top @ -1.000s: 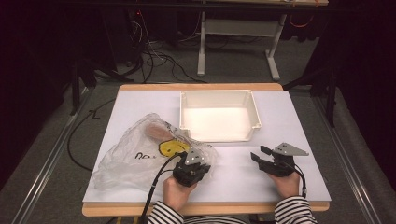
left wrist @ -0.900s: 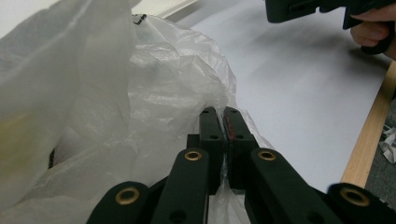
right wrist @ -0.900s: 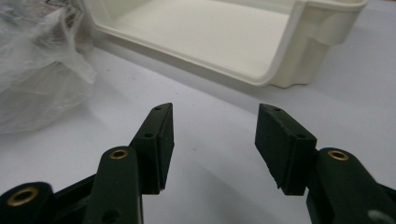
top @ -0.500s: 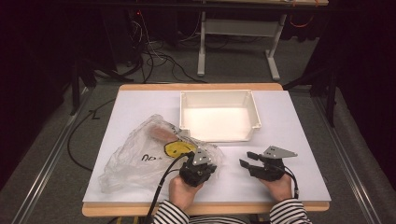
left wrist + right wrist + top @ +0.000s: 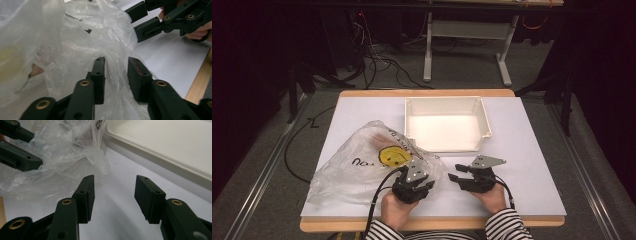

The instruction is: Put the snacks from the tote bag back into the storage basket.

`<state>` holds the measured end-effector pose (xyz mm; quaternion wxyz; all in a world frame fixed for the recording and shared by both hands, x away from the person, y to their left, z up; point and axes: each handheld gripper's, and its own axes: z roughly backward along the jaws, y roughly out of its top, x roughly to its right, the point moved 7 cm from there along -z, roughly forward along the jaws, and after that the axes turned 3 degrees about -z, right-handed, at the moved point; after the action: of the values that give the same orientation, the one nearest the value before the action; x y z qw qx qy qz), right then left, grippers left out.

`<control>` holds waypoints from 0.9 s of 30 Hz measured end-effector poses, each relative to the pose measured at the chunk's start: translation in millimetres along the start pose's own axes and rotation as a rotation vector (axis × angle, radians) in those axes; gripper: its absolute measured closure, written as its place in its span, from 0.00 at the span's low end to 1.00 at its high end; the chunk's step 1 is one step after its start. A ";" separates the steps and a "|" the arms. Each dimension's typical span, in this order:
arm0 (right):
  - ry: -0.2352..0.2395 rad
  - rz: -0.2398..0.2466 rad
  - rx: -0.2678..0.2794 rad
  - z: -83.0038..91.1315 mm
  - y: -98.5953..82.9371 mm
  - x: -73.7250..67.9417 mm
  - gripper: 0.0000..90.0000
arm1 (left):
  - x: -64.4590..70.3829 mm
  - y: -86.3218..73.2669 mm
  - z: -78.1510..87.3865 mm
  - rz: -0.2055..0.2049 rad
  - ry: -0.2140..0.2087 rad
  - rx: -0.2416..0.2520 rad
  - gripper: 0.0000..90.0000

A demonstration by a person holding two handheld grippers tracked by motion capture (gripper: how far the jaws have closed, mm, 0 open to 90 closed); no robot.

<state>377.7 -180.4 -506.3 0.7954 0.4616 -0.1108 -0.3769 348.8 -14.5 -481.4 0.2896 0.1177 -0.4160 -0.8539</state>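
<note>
Clear, crinkled plastic is what I have in front of my left gripper: a thin plastic bag with a yellow smiley face printed on it and some dark lettering, lying on the white table. In the left gripper view my two fingers stand apart with a fold of the bag's film running up between them; the film lies against the inner face of the left-hand finger, but the gap is not closed on it, so I would not call it clamped. Something brownish shows through the plastic off to the left of those fingers; I cannot tell what it is.

My right gripper also has its fingers spread wide, with only bare white tabletop between them. The bag's rumpled edge sits just beyond and to the left of the left-hand finger, near but not touching as far as I can see. Ahead and to the right of the fingers runs the wall of the white bin, a shallow open tray.

From the high view, both grippers sit low near the table's front edge, the left one at the bag's near corner, the right one just beside it on open table, jaws pointing toward the bag. The bin lies beyond both sets of fingers, its near-left corner touching the bag. Striped sleeves show at the bottom.
</note>
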 end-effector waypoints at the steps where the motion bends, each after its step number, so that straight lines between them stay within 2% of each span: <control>1: 0.003 0.003 0.000 -2.1 1.1 -1.5 0.59 | -2.6 -1.5 5.2 -0.003 0.023 0.002 0.72; 9: 0.048 -0.001 -0.004 -15.2 4.4 -10.7 0.82 | -13.8 -4.8 30.7 0.016 0.068 0.033 0.58; 13: 0.066 0.018 -0.005 -17.7 5.4 -14.7 0.96 | -17.5 -4.6 38.3 0.017 0.083 0.039 0.54; 14: 0.066 0.018 -0.005 -17.7 5.4 -14.7 0.96 | -17.5 -4.6 38.3 0.017 0.083 0.039 0.53; 15: 0.067 0.036 -0.002 -18.1 6.1 -16.9 1.00 | -18.2 -4.6 39.4 0.017 0.086 0.039 0.52; 21: 0.052 0.031 -0.007 -14.5 4.6 -13.1 1.00 | -21.8 -4.1 48.8 0.028 0.098 0.069 0.48; 27: 0.047 0.026 -0.017 -7.9 -3.0 -7.0 1.00 | -31.2 -1.8 61.2 0.029 0.142 0.076 0.44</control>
<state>375.5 -171.2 -511.9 0.8064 0.4620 -0.0950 -0.3567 346.1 44.1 -445.8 0.3258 0.1829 -0.4284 -0.8227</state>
